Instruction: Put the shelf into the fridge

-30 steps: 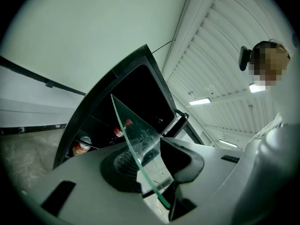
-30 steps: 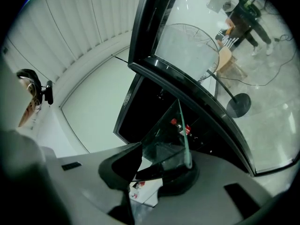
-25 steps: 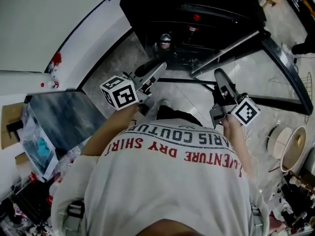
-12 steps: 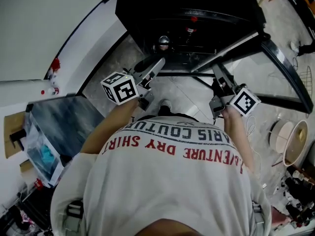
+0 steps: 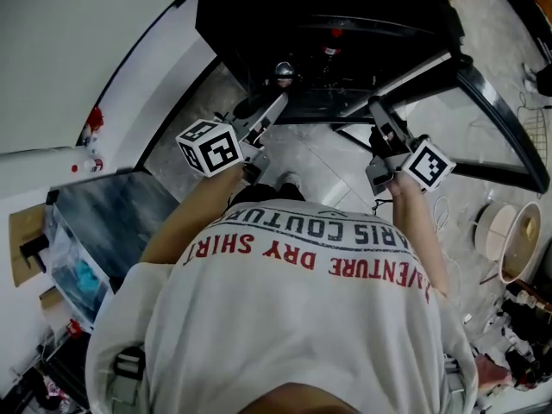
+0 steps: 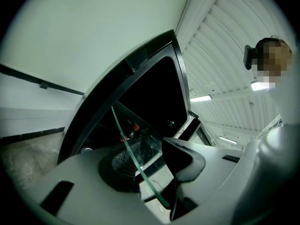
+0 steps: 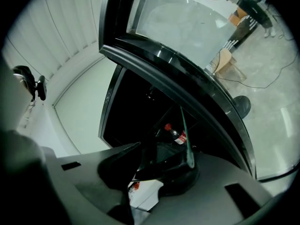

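1. The left gripper [image 6: 152, 165] clamps one side edge of the clear flat glass shelf [image 6: 126, 142], its jaws partly apart and just now opening slightly.
2. The right gripper [image 7: 154, 165] pinches the opposite edge.
3. The shelf hangs between them at the mouth of the black fridge [image 5: 259, 24].
4. I judge it stiff, smooth, slippery and breakable, so it is best held by opposite edges.

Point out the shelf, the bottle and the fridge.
Shelf [image 6: 135, 161]: left gripper view, its glass edge.
Bottle [image 7: 175, 133]: right gripper view, its body.
Fridge [image 5: 328, 7]: head view, its black body.
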Motion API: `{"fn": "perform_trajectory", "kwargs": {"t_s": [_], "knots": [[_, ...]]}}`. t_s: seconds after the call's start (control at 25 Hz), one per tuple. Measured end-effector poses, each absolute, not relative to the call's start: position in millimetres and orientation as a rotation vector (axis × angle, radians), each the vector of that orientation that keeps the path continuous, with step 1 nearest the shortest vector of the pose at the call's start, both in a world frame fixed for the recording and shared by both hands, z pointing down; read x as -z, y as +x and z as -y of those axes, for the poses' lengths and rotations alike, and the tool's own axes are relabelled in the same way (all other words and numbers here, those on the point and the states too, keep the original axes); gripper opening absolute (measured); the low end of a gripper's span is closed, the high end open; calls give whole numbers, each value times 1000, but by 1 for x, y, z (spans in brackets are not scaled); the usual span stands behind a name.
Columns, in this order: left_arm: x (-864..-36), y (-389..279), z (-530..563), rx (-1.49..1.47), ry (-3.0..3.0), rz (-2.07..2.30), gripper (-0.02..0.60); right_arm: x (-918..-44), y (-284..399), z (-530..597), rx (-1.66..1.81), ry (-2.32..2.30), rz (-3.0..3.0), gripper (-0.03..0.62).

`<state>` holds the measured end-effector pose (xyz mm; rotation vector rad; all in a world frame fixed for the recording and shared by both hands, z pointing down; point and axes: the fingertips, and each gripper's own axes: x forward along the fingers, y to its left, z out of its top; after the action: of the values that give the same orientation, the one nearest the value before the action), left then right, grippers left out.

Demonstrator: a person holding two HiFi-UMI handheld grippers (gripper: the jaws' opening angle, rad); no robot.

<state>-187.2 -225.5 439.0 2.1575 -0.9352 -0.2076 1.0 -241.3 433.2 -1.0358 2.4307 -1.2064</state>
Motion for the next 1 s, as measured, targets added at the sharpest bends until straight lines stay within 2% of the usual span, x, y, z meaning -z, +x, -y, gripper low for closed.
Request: {"fn": "perform_trajectory", "kwargs": {"t_s": [0.44, 0.56, 0.8, 1.0], "knots": [[-440, -190, 241, 164, 2205, 918, 178, -434, -5, 261, 1206, -1049, -2409, 98], [-439, -188, 244, 152, 2229, 902, 218, -434, -7, 265, 1204, -1059, -2399, 98], [-444, -185, 248, 123, 2259, 881, 233, -439, -3, 279, 1214, -1112, -2353, 92], [-445, -182, 249, 123, 2262, 879, 248, -467, 16, 272, 1441, -1336, -2093, 87]]}}
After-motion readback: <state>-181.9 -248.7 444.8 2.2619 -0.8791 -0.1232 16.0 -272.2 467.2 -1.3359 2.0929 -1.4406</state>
